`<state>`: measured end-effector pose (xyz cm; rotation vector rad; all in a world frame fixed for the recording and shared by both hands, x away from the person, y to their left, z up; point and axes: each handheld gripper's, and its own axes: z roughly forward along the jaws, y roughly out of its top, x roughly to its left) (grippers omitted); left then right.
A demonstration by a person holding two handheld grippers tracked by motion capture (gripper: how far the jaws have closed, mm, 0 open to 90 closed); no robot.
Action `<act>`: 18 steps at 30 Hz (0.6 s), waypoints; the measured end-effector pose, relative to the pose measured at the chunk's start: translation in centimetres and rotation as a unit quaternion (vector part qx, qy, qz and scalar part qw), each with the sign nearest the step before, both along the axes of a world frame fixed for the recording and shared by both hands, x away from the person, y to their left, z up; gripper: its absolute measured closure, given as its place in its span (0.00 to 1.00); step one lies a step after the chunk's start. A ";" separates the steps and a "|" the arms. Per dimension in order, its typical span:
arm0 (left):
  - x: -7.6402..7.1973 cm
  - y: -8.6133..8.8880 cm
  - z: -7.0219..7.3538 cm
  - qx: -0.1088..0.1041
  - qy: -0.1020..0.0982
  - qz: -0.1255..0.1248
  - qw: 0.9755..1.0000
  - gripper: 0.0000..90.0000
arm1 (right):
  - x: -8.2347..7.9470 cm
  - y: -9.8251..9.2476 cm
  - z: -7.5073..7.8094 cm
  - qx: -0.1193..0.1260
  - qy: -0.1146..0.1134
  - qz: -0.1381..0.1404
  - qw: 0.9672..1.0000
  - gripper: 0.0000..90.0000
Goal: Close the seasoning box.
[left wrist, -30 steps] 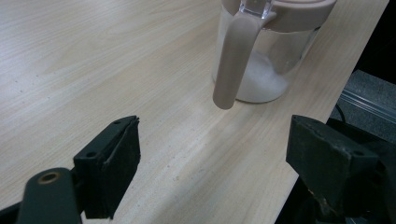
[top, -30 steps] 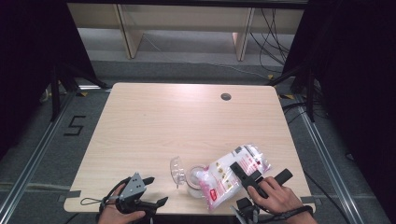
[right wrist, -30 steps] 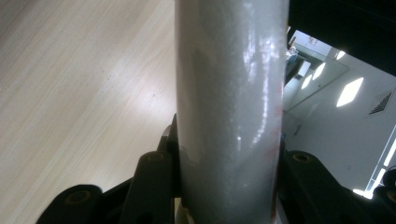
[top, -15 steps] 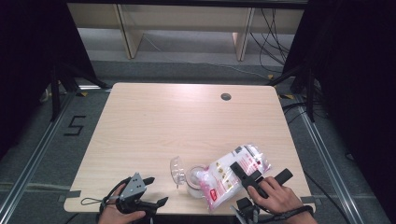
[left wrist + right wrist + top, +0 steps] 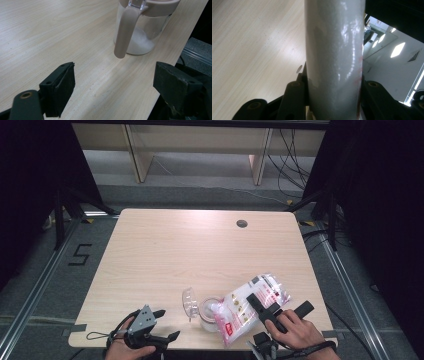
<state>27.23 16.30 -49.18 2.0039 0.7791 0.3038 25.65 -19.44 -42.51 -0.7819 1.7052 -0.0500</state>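
Wooden table [image 5: 200, 250] beneath both tools. Plastic bag [image 5: 250, 305] of white granules clamped between the jaws of the right gripper [image 5: 280, 309], tilted toward the glass jar [image 5: 209, 312] just left of it. Jar also ahead of the left gripper [image 5: 160, 326], well apart, handle [image 5: 125, 27] facing it. Left jaws spread wide, grasping nothing. Clear lid [image 5: 189, 300] flipped up beside the jar.
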 end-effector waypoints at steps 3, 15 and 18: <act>0.0 0.0 0.0 0.001 -0.001 -0.001 1.000 0.19 | -0.1 0.0 0.0 -0.003 -0.001 -0.001 1.000 0.75; 0.0 0.0 0.0 0.000 -0.001 -0.001 1.000 0.19 | -0.2 0.0 0.2 -0.006 -0.006 -0.002 1.000 0.75; 0.0 0.0 0.0 0.001 -0.001 -0.001 1.000 0.19 | -0.2 0.0 0.3 -0.006 -0.008 -0.002 1.000 0.75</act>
